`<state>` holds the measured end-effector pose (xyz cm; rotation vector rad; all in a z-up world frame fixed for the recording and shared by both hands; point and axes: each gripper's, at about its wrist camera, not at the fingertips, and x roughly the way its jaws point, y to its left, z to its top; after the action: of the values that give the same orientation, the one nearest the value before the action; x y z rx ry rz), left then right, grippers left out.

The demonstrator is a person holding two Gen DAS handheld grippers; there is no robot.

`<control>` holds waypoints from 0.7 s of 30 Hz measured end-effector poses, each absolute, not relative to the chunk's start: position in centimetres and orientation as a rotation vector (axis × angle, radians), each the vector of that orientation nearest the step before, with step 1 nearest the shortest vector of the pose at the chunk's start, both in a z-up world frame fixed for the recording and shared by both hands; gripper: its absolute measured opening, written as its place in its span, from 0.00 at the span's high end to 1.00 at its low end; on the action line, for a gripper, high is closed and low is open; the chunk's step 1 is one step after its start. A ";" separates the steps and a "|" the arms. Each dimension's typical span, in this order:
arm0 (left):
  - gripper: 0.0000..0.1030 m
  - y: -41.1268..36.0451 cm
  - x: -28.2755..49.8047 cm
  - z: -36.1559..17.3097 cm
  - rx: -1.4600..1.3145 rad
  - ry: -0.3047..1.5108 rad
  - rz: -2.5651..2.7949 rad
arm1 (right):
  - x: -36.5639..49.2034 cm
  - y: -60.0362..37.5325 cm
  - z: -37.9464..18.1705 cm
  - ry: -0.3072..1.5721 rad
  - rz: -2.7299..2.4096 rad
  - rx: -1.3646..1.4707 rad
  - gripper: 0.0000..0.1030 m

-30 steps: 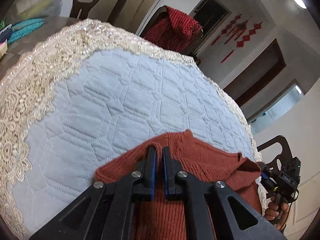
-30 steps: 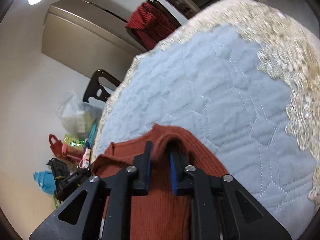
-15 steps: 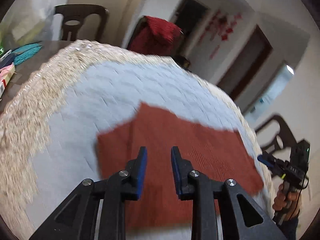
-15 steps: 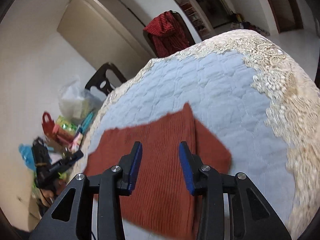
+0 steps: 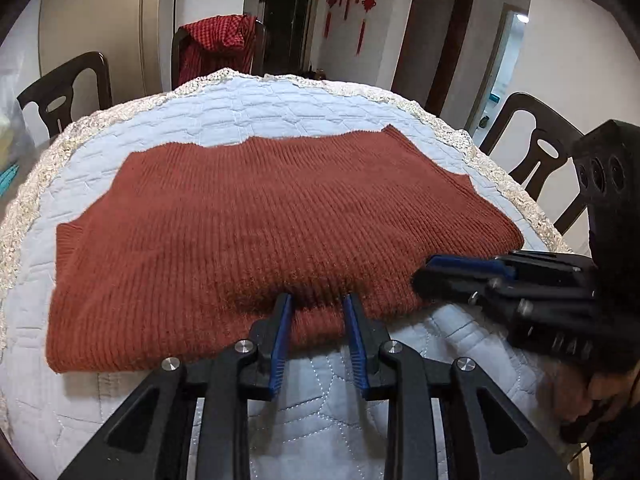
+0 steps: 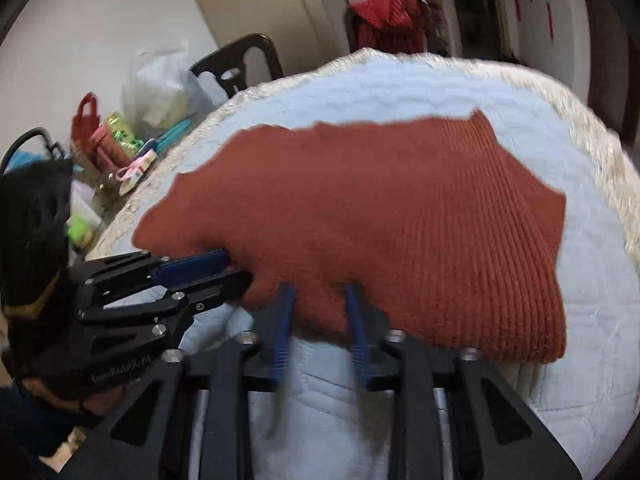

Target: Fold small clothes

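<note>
A rust-red knit sweater lies flat and folded on the quilted blue table cover. My left gripper is at its near edge. Its jaws are opening, the edge lies between the fingertips, and the pads do not visibly press it. My right gripper is at the same near edge of the sweater, further right. Its jaws are closing over the fabric, with a gap still showing. Each gripper appears in the other's view: the right gripper by the sweater's right corner, the left gripper by its left side.
The cover has a cream lace trim around the round table. Dark chairs stand around it, one draped with a red garment. Bags and small clutter sit past the left edge. A hand holds the right gripper.
A second ago both grippers were shut on a raised fold of the sweater. They let go, pulled back to its near edge and rolled level. The sweater now lies flat.
</note>
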<state>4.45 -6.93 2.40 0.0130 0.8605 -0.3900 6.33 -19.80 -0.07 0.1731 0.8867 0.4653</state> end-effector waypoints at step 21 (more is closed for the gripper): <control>0.72 3.3 4.4 2.4 -0.180 0.839 -0.136 | 4.6 -28.0 0.0 0.848 0.259 0.329 0.88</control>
<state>4.43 3.27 2.40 -0.1803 0.8386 -0.1355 4.56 -28.04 -0.02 0.3294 0.8477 0.2595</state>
